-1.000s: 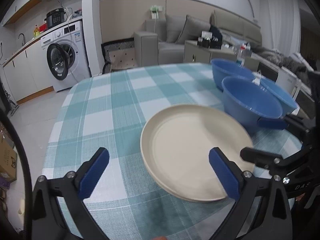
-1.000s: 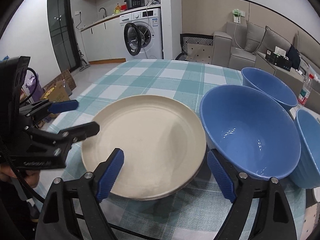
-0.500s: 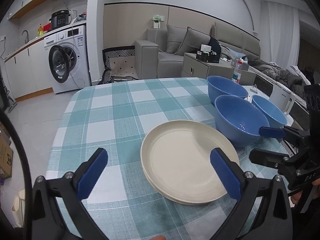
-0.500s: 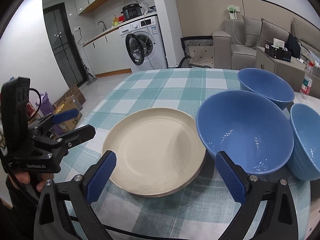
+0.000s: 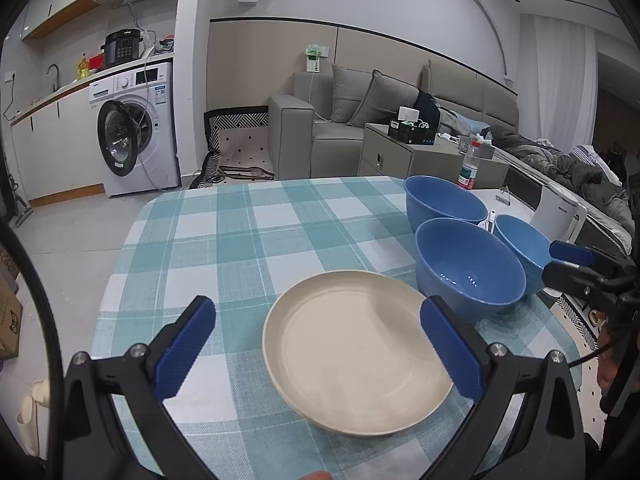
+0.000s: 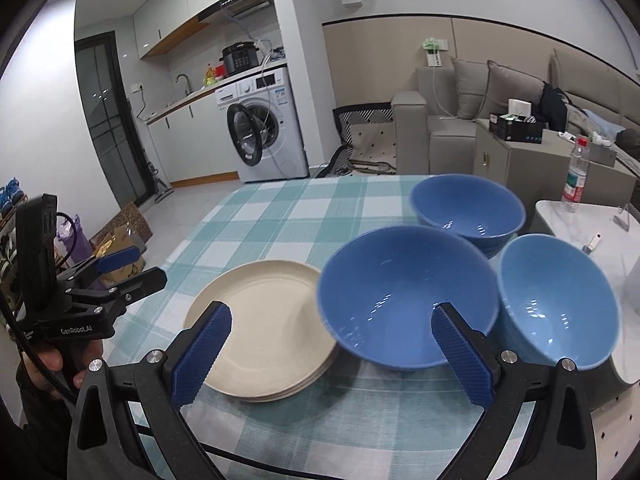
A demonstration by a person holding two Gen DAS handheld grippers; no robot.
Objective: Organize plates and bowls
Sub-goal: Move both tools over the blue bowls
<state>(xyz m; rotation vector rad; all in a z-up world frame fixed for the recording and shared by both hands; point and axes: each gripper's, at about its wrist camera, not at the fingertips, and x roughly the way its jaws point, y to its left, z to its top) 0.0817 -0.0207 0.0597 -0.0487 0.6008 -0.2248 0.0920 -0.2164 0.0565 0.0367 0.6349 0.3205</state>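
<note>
Three blue bowls [image 6: 408, 296] sit close together beside the plates [image 6: 260, 328]. Both grippers, left [image 5: 320, 354] and right [image 6: 332, 354], are spread wide and hold nothing.

A small home is shown, with kitchen and living room joined in one space. A front-loading washing machine [image 5: 134, 128] is built in under a kitchen counter [image 5: 48, 98] on the far left, with a pressure cooker [image 5: 122, 46] set on top. A grey sofa [image 5: 352, 120] with cushions is seen at the far right, beyond a dining table covered by a teal checked tablecloth [image 5: 240, 240].
</note>
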